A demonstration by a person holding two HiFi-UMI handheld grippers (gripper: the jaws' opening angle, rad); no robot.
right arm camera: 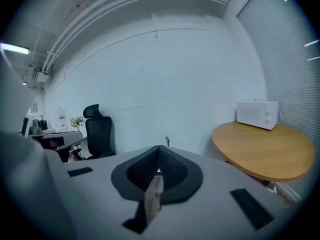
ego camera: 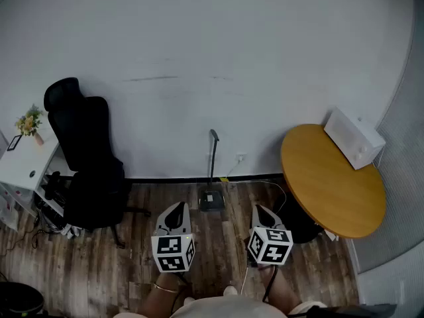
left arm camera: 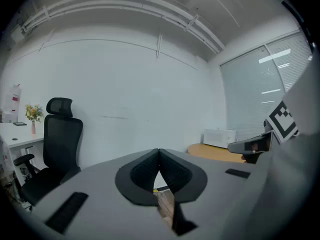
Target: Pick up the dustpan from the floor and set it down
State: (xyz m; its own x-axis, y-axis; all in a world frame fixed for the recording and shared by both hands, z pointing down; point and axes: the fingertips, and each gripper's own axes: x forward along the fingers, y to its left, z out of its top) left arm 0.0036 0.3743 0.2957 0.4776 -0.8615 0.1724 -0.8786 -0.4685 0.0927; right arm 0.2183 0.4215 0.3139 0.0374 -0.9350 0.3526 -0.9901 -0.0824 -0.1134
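Dark grey dustpan (ego camera: 211, 199) sits on wood floor (ego camera: 132, 264); long handle (ego camera: 213, 158) upright

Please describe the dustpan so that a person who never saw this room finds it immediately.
Look along the foot of the white wall, between the black office chair and the round wooden table. The dustpan stands there on the floor: the only grey tray with a thin upright handle.

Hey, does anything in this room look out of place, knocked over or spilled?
Nothing stands out. The dustpan sits on the wood floor by the wall, handle upright. The office chair, round table and the microwave on it look in order. No spill shows. The left gripper and right gripper are shut and empty.
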